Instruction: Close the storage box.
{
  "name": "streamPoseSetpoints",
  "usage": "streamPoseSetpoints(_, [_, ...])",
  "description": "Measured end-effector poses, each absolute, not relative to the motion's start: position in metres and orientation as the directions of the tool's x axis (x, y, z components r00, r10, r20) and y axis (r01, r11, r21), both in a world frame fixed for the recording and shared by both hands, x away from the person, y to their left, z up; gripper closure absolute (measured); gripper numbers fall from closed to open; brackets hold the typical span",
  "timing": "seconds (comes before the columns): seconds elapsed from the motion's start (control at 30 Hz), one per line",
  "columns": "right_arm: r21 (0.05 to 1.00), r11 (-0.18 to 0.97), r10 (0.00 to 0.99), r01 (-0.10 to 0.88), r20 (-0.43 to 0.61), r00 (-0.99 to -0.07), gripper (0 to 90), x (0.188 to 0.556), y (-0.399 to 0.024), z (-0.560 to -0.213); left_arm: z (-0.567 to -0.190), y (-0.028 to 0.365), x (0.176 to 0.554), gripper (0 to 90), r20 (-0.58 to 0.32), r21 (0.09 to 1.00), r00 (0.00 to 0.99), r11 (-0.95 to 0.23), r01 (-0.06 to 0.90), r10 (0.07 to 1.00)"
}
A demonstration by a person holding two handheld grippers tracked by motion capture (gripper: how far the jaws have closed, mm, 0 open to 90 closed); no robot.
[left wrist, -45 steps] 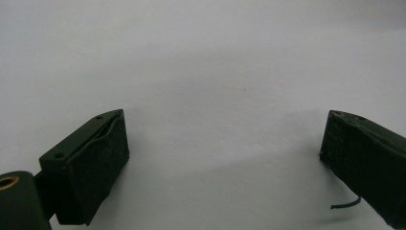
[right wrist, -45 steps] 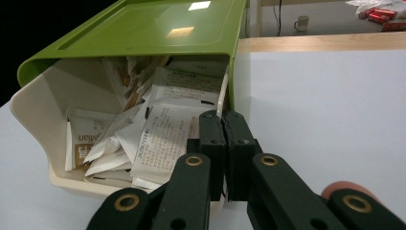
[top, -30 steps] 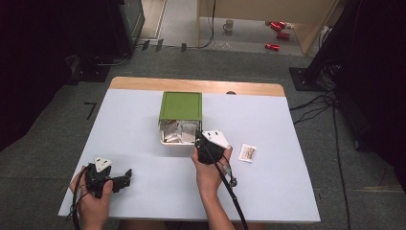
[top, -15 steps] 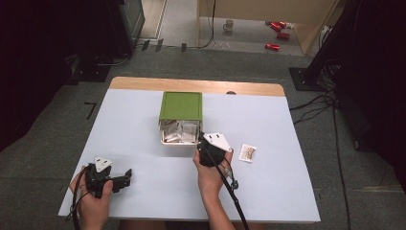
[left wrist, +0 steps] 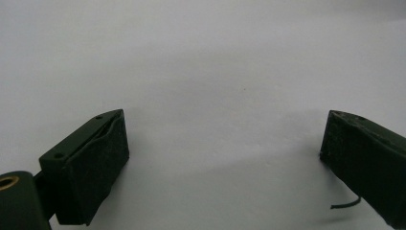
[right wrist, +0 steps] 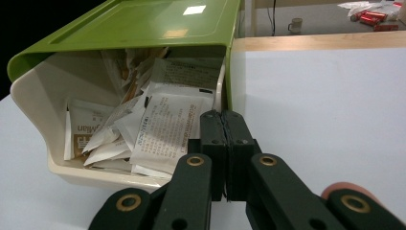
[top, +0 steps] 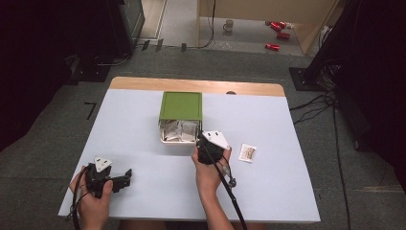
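A cream box with a green lid [top: 180, 105] stands at the middle of the white table, its open front facing me and stuffed with several paper packets [top: 179, 130]. My right gripper [top: 198, 138] sits just at the box's front right corner. In the right gripper view the gripper [right wrist: 223, 116] has its jaws pressed together, with nothing seen between them, beside a printed white packet [right wrist: 167, 129] that leans out of the box [right wrist: 33, 96]. My left gripper [top: 126, 176] rests near the front left of the table, its jaws [left wrist: 225, 117] wide apart over bare tabletop.
One loose packet [top: 247, 152] lies on the table [top: 134, 139] to the right of my right hand. Cables trail from both grippers toward the front edge. Beyond the table's wooden far edge, a mug [top: 228, 25] and red cans [top: 276, 29] sit on the floor.
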State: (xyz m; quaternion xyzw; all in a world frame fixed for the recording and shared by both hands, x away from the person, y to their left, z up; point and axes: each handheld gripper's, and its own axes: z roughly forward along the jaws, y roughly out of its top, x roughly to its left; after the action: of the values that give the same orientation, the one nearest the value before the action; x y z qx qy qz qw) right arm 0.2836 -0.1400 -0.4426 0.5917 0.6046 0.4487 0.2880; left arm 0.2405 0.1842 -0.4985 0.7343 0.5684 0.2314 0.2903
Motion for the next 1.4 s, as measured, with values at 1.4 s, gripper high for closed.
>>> streamPoseSetpoints(1.4, [0.869, -0.053, 0.972, 0.492, 0.157, -0.173, 57.4, 0.270, -0.137, -0.482, -0.498, 0.184, 0.240, 2.9, 0.010, 0.688, 0.248, -0.187, 0.701, 0.969])
